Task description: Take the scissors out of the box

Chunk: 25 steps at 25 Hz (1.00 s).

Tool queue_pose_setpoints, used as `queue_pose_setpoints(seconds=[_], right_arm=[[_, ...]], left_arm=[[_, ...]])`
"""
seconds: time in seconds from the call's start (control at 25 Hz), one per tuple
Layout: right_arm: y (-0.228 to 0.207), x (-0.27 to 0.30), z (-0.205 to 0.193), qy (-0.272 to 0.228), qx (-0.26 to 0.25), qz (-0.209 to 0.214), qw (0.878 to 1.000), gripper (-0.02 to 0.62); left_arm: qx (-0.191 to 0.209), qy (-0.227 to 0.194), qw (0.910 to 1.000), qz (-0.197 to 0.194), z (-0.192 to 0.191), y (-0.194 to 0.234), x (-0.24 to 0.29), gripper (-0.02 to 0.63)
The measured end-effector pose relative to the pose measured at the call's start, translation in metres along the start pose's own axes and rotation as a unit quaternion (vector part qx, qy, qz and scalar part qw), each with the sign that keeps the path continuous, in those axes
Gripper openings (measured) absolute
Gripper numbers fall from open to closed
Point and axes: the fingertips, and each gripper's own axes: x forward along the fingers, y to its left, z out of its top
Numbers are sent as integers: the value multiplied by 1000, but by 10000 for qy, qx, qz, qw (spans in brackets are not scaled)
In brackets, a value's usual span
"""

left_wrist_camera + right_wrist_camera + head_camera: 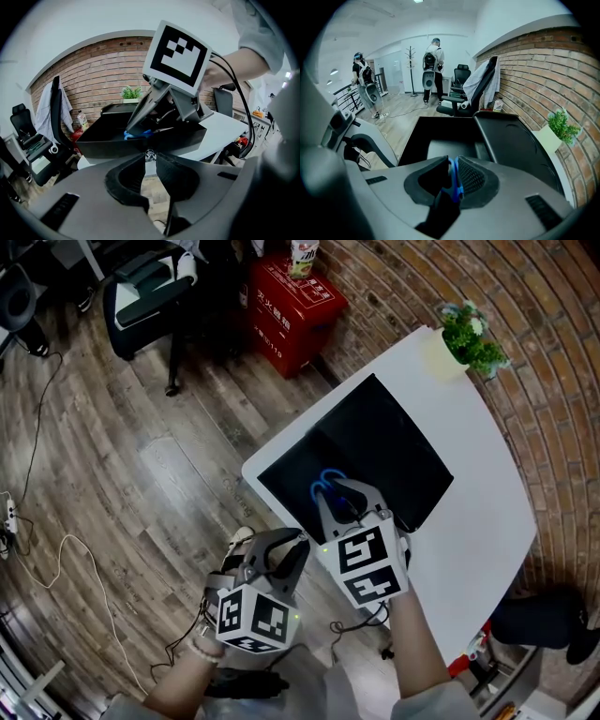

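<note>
1 pair of scissors (328, 482) with blue handles is pinched between the jaws of the right gripper (336, 498). In the right gripper view the blue handle is seen squeezed between the 2 jaws. The scissors are located inside the 1 black box (291, 486); whether its floor is touched by them cannot be told. The box is placed at the corner of the white surface (487, 512), and its lid (394, 437) is laid open beside it.

The left gripper (292, 547) is held off the surface, just beside the edge near the box. Its jaws are brought together at the tips, and nothing is held between them.

1 potted plant (473, 338) is seen at the far edge of the surface, well apart from the box. 1 red case (291, 301) is seen on the wooden floor.
</note>
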Motion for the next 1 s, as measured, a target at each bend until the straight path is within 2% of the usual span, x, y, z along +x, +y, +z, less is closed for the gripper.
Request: queue_pose_setpoints(seconds=[0.48,0.76,1.0], right_arm=[[2,10,-4,440,-591,-175,9971,48],[-1,12,-4,479,-580,-278,9968,48],[1,12,-3,455,-517,-198,9974,48]], left_arm=[[-34,-26,10000,-42,-1,-1,-5,84],[-31,-22,10000,-62,-1,-2,-3,84],[-50,-24,10000,-75,-3,-1,-2,84]])
